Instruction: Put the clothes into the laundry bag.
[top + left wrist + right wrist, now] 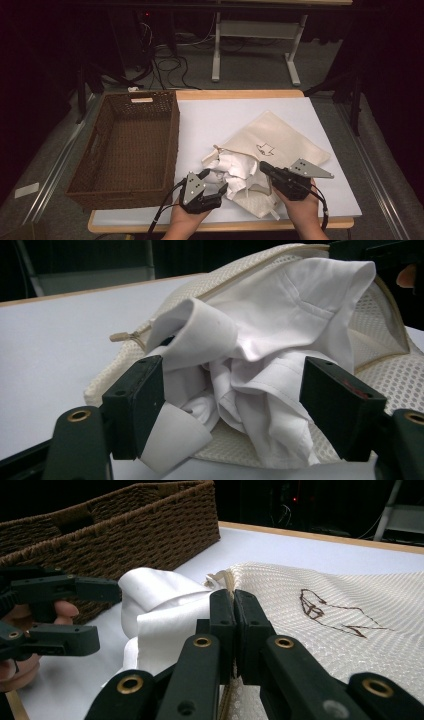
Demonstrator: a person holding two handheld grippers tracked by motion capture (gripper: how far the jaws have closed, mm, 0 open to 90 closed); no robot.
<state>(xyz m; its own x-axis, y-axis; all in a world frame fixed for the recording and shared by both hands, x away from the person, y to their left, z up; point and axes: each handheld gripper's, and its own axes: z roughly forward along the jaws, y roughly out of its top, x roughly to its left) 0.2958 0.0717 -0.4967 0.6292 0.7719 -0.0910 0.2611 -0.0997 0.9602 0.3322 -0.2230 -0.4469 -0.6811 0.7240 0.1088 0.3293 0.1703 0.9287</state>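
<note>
From the high view, I see my left tool [214, 181] near the front edge of the table [210, 120], its jaws spread and pointing at the crumpled white shirt [234, 169]. The shirt spills out of the mouth of a cream mesh bag [280, 140] lying right of the brown wicker basket [125, 145]. My right tool [264, 167] sits at the bag's near edge, clenched.

In the left gripper view, my left tool [230, 400] stands released: the shirt [260, 350] bulges between the two jaws, though I cannot tell whether it brushes them. The bag [390, 375] arches over and behind the shirt.

In the right gripper view, my right tool [233, 630] is clamped on the bag's [310, 630] zippered rim, holding the opening up. The shirt [160, 610] lies just left of it, with the left tool [100, 612] and the basket [125, 525] beyond.
</note>
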